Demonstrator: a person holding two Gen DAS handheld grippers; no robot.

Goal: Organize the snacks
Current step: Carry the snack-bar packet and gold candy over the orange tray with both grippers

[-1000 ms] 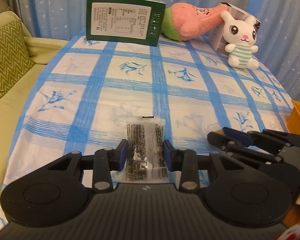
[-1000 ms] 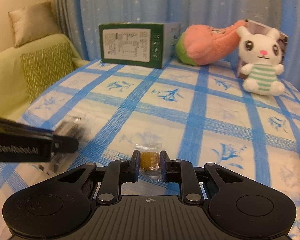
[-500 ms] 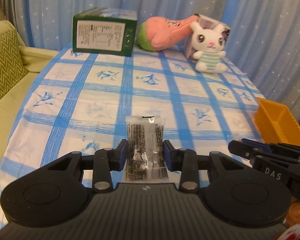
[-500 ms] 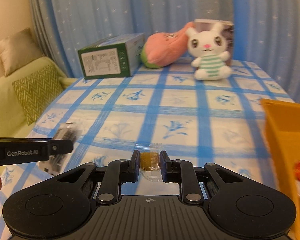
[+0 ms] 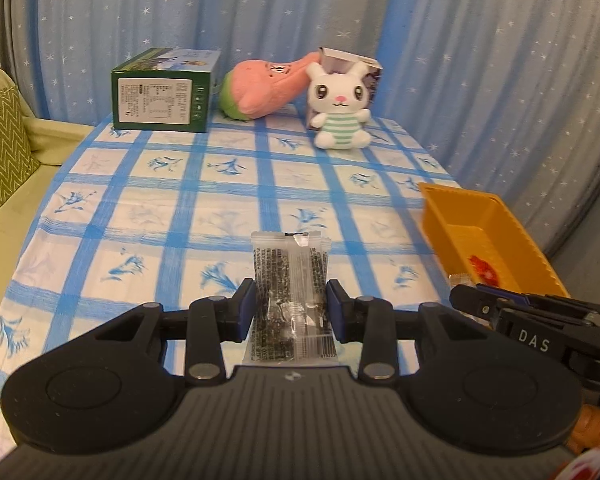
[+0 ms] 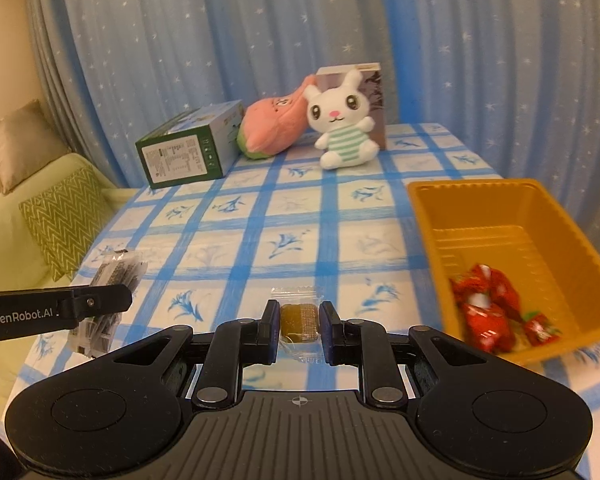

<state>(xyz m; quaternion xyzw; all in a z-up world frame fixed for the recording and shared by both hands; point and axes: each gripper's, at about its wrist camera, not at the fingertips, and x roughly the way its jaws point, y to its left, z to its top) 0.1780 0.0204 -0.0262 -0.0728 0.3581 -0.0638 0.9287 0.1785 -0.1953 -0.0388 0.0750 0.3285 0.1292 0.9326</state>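
Black left gripper (image 5: 291, 307), "GenRobot.AI", clamps a printed packet (image 5: 289, 300); right gripper (image 6: 299, 322), "DAS", pinches a candy (image 6: 299, 321).

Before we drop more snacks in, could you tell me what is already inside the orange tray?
The orange tray holds several red-wrapped snacks at its near end; the rest is bare. Its near wall may hide something.

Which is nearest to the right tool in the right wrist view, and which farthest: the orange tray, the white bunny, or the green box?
1. Orange tray, right of the right tool.
2. White bunny, far end.
3. Green box, far left; roughly level with the bunny, too close to call.
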